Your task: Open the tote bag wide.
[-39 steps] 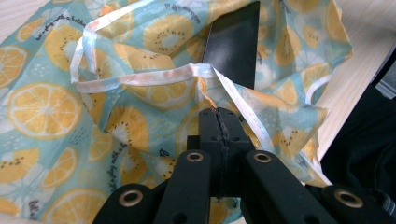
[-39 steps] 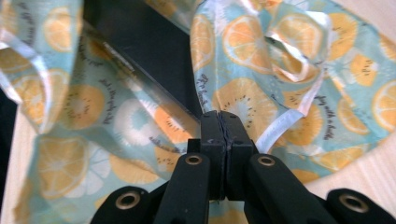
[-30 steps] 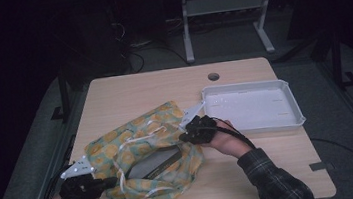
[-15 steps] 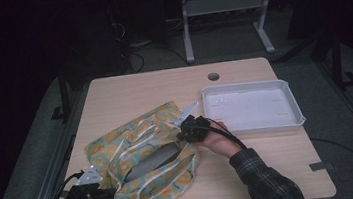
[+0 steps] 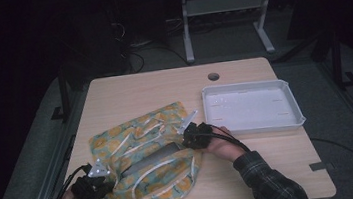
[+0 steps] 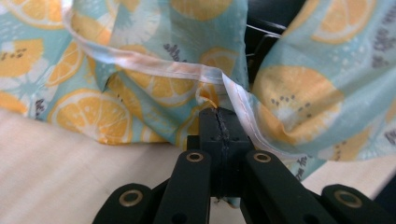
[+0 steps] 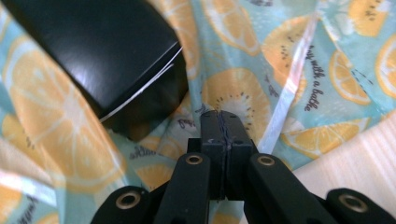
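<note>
The left tongs (image 5: 106, 172) are clamped on the near left edge of the fruit-print cloth (image 5: 143, 133), at about seven o'clock on the tabletop (image 5: 138, 91); in the left gripper view the two jaws meet with the white hem (image 6: 154, 65) pinched between them. The right tongs (image 5: 184, 133) are clamped on the cloth's right edge, near the middle of the tabletop. The cloth lies rumpled across the near left half, wrapped around a black box (image 7: 93, 51), probably cardboard, whose corner pokes out beside the right jaws. A white tray (image 5: 293, 101) sits at two o'clock, just beside the cloth
</note>
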{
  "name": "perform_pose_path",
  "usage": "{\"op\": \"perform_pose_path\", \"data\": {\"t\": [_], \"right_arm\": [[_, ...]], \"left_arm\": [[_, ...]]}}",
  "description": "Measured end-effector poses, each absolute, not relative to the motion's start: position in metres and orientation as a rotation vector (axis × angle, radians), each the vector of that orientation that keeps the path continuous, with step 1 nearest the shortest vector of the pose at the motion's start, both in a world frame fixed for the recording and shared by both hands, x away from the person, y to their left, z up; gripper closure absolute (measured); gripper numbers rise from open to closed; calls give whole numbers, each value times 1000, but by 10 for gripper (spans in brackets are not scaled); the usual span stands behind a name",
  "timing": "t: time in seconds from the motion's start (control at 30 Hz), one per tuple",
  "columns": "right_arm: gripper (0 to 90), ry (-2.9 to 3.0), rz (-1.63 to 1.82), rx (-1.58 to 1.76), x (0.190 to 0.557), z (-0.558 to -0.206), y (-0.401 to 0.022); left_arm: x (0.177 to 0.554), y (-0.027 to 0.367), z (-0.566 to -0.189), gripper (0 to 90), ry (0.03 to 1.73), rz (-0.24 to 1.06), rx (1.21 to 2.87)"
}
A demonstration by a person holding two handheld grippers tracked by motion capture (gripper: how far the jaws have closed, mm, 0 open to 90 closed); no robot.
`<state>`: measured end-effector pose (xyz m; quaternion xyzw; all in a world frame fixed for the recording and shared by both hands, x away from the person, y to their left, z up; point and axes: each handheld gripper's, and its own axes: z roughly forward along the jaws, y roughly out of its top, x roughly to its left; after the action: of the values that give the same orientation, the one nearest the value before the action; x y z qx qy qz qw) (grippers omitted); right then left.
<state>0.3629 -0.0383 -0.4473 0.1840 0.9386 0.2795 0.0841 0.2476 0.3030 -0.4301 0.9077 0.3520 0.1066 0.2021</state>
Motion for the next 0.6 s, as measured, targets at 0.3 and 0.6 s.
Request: {"op": "perform_pose_path", "data": {"t": [0.3,0.6], "right_arm": [[885,2822,817,519,349,-445,-48],[885,2849,842,501,334,-443,-58]], "left_arm": [[278,310,-429,898,997,330,2504],[308,315,-428,898,1016,333,2453]]}}
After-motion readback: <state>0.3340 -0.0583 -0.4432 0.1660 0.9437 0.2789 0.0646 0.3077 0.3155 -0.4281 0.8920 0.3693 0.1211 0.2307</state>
